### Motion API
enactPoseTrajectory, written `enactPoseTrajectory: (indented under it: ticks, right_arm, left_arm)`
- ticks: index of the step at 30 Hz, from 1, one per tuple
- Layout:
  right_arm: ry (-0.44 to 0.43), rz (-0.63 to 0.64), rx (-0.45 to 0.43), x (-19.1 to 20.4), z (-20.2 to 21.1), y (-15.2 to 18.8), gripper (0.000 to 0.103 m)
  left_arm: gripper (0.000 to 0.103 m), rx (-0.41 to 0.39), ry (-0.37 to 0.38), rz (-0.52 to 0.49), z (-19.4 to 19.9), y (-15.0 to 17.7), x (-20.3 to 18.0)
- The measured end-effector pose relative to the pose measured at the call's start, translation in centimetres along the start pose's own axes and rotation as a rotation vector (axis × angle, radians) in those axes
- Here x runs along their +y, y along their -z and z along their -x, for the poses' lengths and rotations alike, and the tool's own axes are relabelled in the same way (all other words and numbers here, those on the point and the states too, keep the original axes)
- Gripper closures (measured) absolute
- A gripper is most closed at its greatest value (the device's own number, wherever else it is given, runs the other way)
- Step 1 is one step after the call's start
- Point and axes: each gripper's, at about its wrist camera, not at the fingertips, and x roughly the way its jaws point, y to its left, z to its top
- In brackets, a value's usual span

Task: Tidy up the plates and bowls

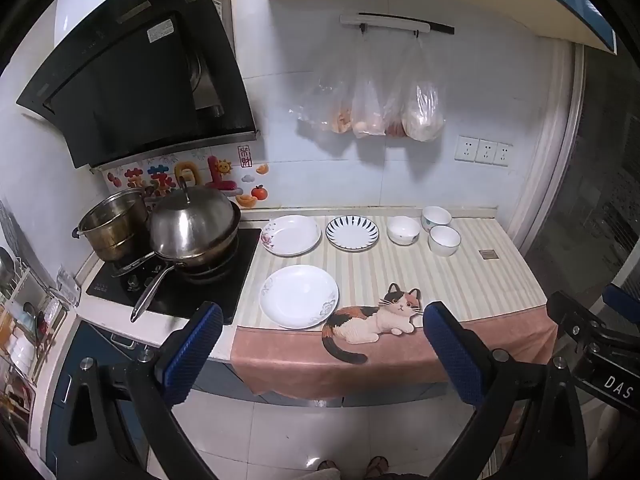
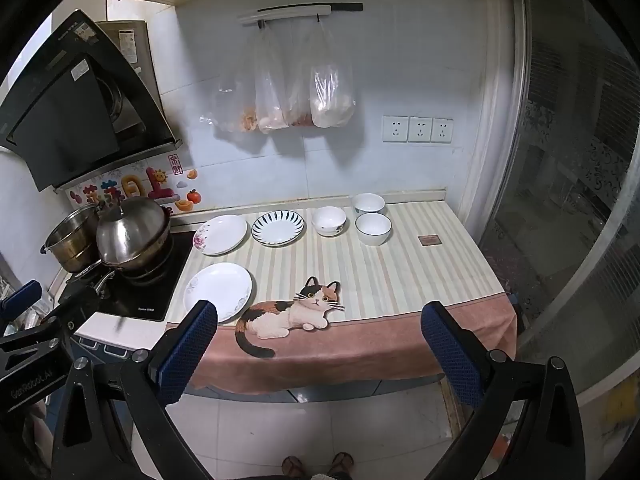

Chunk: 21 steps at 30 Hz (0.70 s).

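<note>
Nothing's been stacked yet. Three plates (image 1: 299, 296) and three bowls (image 1: 403, 230) are spread over the counter (image 1: 460, 280). Left claw (image 1: 322, 350) and right claw (image 2: 320, 346) are held wide open, empty.

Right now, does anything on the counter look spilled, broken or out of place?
Nothing stands out. Three plates and three bowls sit upright and apart on the striped cloth, none visibly chipped or spilled.
</note>
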Motion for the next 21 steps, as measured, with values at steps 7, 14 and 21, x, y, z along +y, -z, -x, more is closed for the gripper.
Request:
enactPoseTrajectory:
  ticks: [7, 14, 21]
  right_arm:
    - [0.007, 0.006, -0.002, 0.04, 0.07, -0.04, 0.0]
    - [0.005, 0.004, -0.002, -0.12, 0.1, -0.09, 0.0]
    - [0.006, 0.006, -0.004, -0.17, 0.11, -0.06, 0.0]
  left_arm:
    - [0.0, 0.006, 0.002, 0.003, -0.01, -0.01, 0.03]
    - [0.0, 0.006, 0.003, 0.004, -0.01, 0.0, 0.0]
    - [0.0, 0.004, 0.003, 0.004, -0.03, -0.03, -0.04]
